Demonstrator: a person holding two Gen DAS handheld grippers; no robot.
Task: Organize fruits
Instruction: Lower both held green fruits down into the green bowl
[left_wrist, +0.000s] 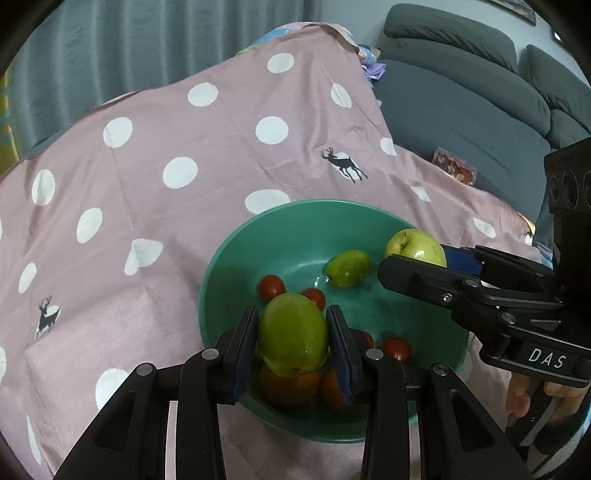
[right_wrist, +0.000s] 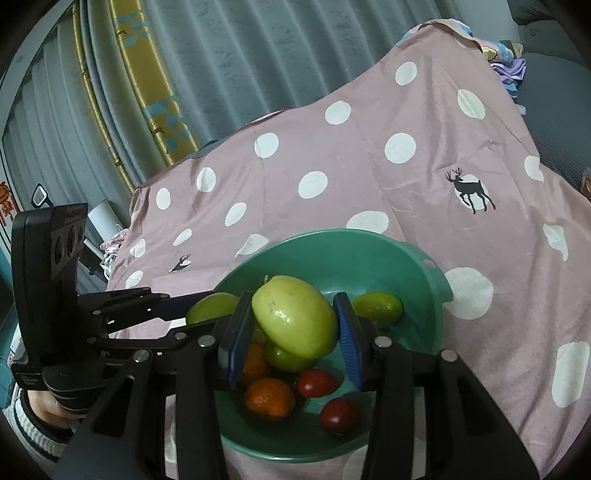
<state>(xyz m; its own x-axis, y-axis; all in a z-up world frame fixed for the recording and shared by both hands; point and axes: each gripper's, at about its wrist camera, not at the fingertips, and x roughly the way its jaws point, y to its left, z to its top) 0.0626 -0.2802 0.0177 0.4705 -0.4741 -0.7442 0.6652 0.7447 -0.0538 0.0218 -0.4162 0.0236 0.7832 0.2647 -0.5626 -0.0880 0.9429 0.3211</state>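
Left tongs (left_wrist: 291, 339) grip a smooth oval green fruit (left_wrist: 292, 334); right tongs (right_wrist: 293, 334) grip a pale yellow-green apple (right_wrist: 295, 317), both above the round teal plastic bowl (left_wrist: 221, 273). Recommend lowering each fully into a free gap before release.

Covered fully by a pink cloth (left_wrist: 207, 206) with white dots and deer prints; probably a desk underneath. On it, a green bowl (left_wrist: 236, 266).
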